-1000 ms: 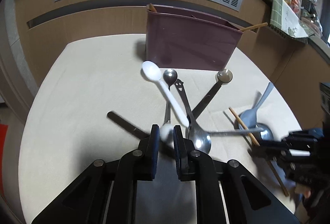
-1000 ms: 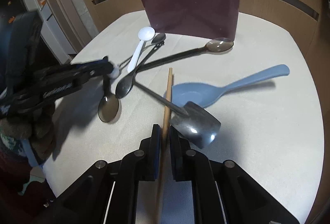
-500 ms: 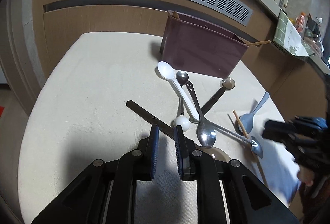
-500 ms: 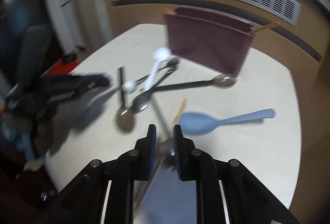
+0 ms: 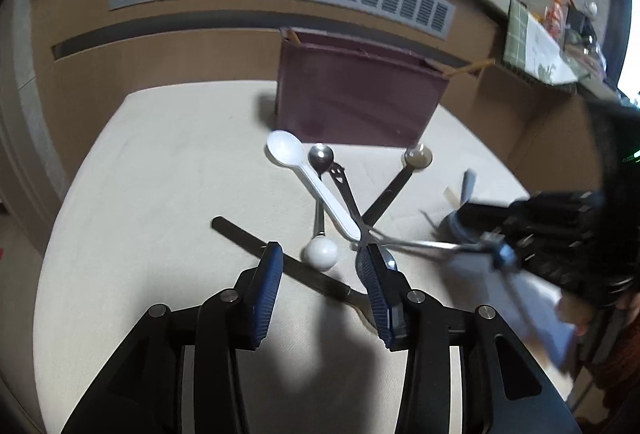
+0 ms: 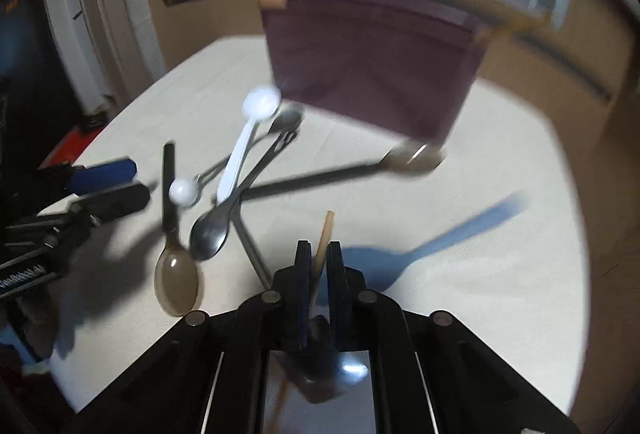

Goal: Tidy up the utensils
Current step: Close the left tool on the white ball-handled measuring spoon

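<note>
My left gripper (image 5: 319, 261) hovers low over the pile, jaws opening and wide apart. The white ball end of a thin metal spoon (image 5: 320, 254) lies on the cloth between its tips, untouched. A white plastic spoon (image 5: 316, 182) crosses it. My right gripper (image 6: 318, 254) is closing, its pads pressing a wooden chopstick (image 6: 325, 234) that sticks out forward; the flat steel spoon (image 6: 250, 234) runs under its jaws, its head hidden. The maroon utensil bin (image 6: 372, 74) stands behind the pile.
A blue rice paddle (image 6: 440, 246) lies right of the right gripper. A brown-bowled spoon (image 6: 176, 282), a steel spoon (image 6: 208, 238) and a long dark spoon (image 6: 416, 158) lie crossed on the cream cloth (image 5: 140, 194). Wooden panelling with a vent rises behind the bin.
The left gripper let go of the ball-ended spoon, drew back a little and opened wide. The right gripper loosened, then closed again on the chopstick and rose slightly, swinging toward the bin.
</note>
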The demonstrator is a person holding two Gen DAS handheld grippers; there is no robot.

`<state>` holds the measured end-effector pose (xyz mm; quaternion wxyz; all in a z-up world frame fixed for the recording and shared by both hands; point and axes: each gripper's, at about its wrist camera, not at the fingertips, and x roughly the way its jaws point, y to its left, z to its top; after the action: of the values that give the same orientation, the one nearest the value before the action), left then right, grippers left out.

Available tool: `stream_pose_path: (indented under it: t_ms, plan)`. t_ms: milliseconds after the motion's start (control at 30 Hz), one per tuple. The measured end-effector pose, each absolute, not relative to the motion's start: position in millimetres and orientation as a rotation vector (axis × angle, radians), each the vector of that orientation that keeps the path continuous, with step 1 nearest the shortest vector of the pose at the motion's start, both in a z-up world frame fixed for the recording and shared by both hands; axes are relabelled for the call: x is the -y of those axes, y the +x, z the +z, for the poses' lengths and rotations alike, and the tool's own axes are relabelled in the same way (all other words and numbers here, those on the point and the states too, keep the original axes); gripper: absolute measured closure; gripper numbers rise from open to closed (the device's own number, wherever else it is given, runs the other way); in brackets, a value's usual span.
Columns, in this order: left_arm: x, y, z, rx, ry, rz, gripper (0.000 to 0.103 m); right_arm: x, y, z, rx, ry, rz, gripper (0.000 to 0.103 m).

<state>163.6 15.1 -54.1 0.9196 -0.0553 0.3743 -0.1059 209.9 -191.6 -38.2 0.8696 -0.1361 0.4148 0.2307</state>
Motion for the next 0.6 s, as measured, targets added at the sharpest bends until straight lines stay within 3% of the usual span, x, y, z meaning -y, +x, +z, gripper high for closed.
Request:
stream_pose_path:
  t_ms: [233, 333, 367, 433, 600]
  plan:
    - [2, 190, -67, -0.84, -0.042, -0.148, 0.061, 218, 211, -15, -0.813, -0.203, 0.456, 0.099]
    - [6, 196, -70, -0.848, -0.018, -0.103, 0.072, 225, 207, -13, -0.806, -0.183, 0.449, 0.099]
    - [5, 197, -70, -0.849, -0.024, -0.099, 0.081, 227, 204, -12, -0.797, -0.179, 0.446, 0.099]
    - [0, 198, -66, -0.852, -0.06, -0.096, 0.081, 226, 204, -10, -0.783, -0.171, 0.446, 0.099]
    - [-12, 172, -4, -0.651, -0.054, -0.074, 0.081, 233, 196, 17, -0.712, -0.12, 0.476, 0.099]
